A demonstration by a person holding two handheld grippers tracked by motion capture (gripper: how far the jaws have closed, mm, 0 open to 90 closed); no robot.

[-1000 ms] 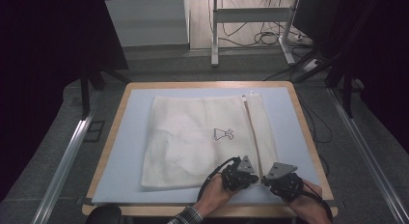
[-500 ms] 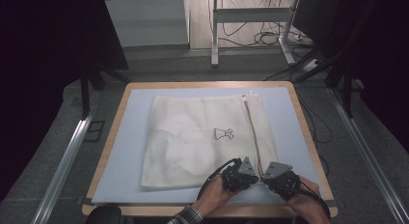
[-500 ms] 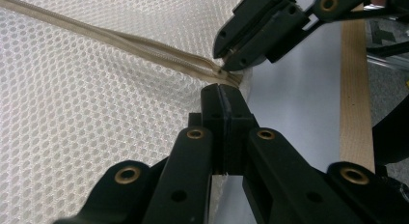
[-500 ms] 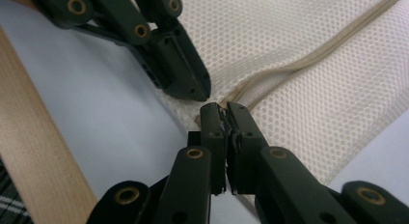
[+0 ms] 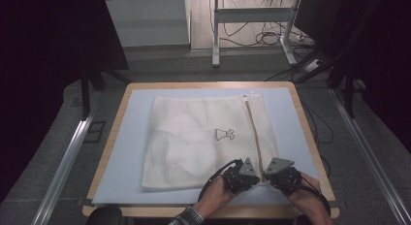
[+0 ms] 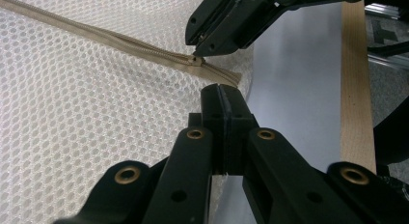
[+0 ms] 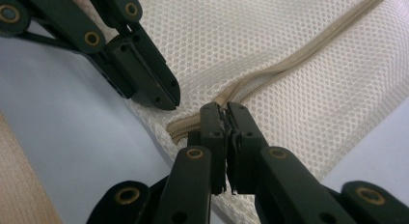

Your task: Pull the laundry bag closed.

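Hand-held gripper (image 7: 224, 110) on beige zipper (image 7: 289, 64) of honeycomb mesh bag (image 7: 270, 31)

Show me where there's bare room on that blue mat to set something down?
Free: the wide blue mat strip left of the mesh bag, and a narrower strip on its right. Crowded: the near right corner, where the left gripper and right gripper meet at the zipper.

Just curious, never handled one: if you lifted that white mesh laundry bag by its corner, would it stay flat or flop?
The mesh laundry bag would probably flop: it lies thin and wrinkled on the mat. It likely weighs little, being open netting. The zipper may hang slightly stiffer.
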